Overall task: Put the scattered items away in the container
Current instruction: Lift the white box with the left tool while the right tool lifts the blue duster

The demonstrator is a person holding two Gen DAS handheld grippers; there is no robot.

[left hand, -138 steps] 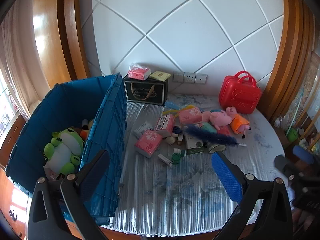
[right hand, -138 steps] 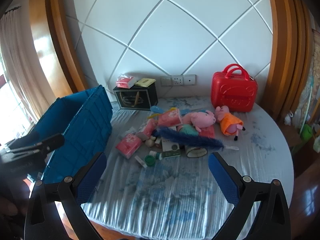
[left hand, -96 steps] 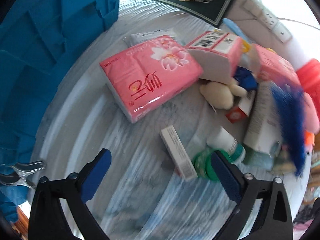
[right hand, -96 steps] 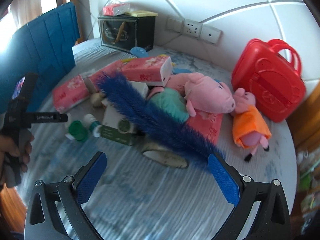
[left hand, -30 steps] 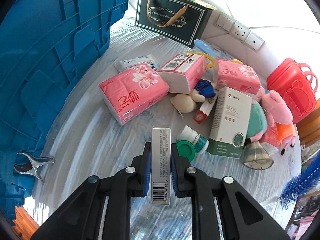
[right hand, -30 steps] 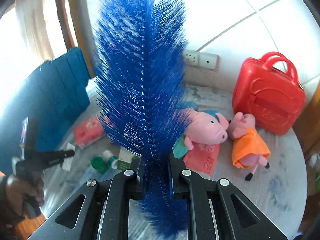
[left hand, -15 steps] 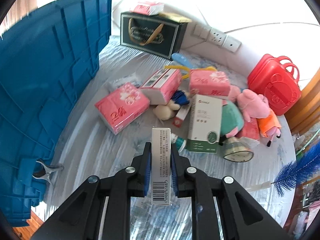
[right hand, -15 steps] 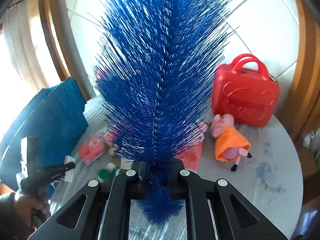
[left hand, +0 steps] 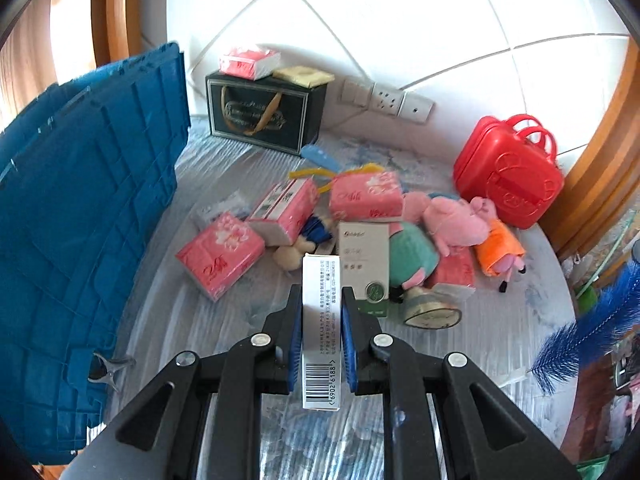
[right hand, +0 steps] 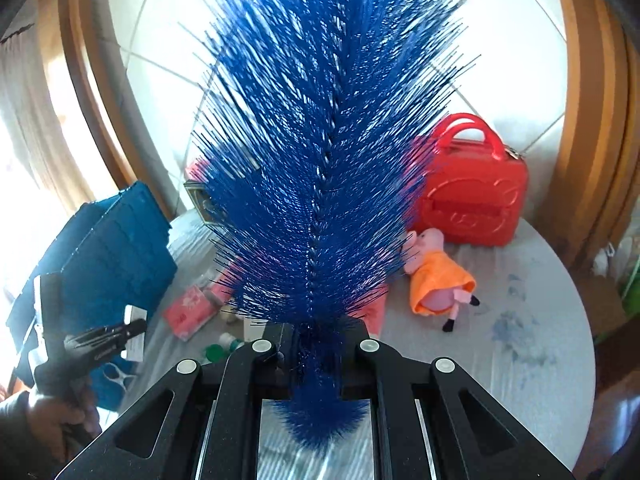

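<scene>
My left gripper (left hand: 321,336) is shut on a narrow white box with a barcode (left hand: 321,332), held above the bed. The blue crate (left hand: 80,208) stands at the left, its ribbed wall toward me. My right gripper (right hand: 316,344) is shut on a big blue bristle brush (right hand: 320,152) that stands upright and hides much of the right wrist view. The brush tip (left hand: 592,328) shows at the right edge of the left wrist view. The left gripper (right hand: 134,334) with its white box appears at the left of the right wrist view, held by a hand (right hand: 48,416).
On the bed lie pink tissue packs (left hand: 220,252), a white-green box (left hand: 364,264), pink pig plush toys (left hand: 456,220), an orange-dressed pig (right hand: 438,280), a green cap (right hand: 214,350) and a round clock (left hand: 432,314). A red case (left hand: 508,172) and a black gift bag (left hand: 260,114) stand by the wall.
Both grippers have risen with their loads, and more of the bed and wall shows. The white box and the blue brush stay gripped.
</scene>
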